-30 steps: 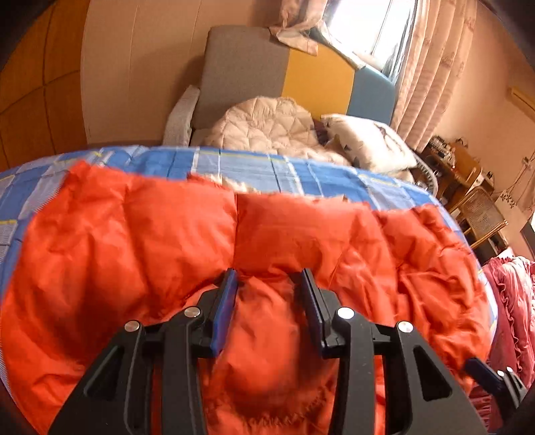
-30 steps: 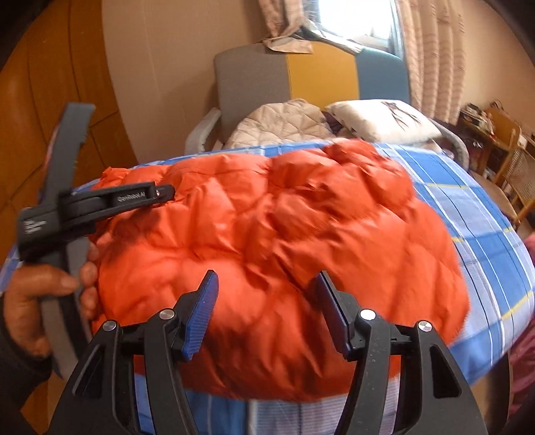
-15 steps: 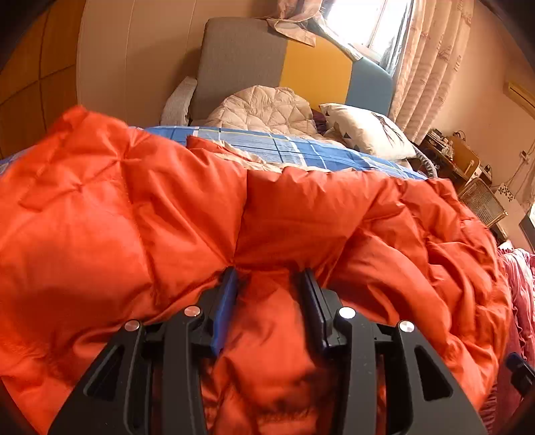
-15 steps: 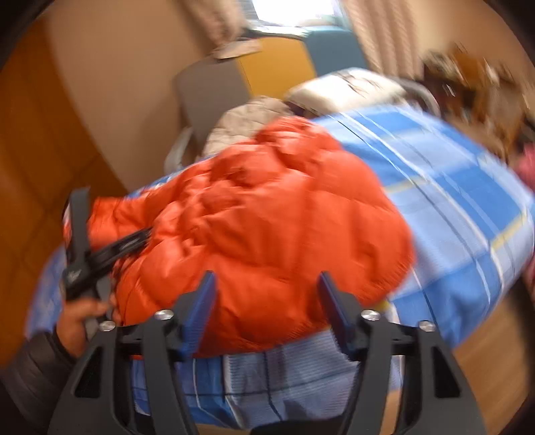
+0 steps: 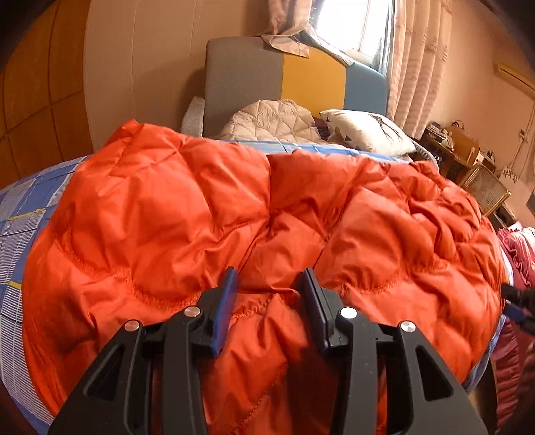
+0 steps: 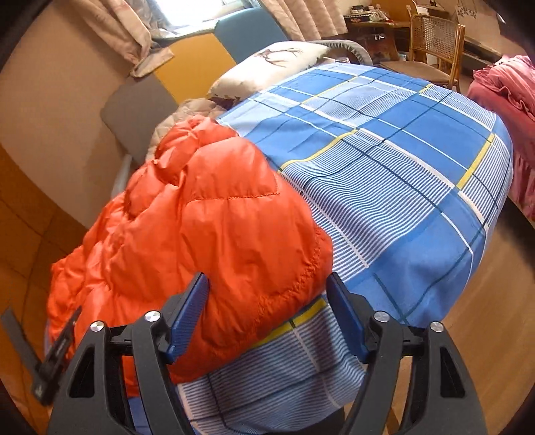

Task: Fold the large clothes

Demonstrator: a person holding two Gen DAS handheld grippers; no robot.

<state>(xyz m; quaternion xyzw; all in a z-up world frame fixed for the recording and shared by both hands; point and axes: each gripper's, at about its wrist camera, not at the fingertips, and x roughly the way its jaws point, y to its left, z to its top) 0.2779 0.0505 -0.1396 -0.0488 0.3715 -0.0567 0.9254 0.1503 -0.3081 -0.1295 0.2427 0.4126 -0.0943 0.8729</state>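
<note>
On bed (image 6: 401,174), orange jacket (image 5: 187,214) lies crosswise.

I see the orange jacket (image 5: 234,214) as quilted, slightly shiny cloth; the checked bedsheet (image 6: 384,160) is matt woven cloth; my left gripper (image 5: 269,287) is matt black plastic with shiny metal rivets.

Bed: you see a blue checked sheet (image 6: 384,150).
Headboard (image 5: 294,80): grey, yellow and blue.
Window (image 5: 351,26): bright, with pink curtains (image 5: 418,60).
Floor (image 6: 501,301): brown wood.
Chair (image 6: 434,40): woven cane, far right.
</note>
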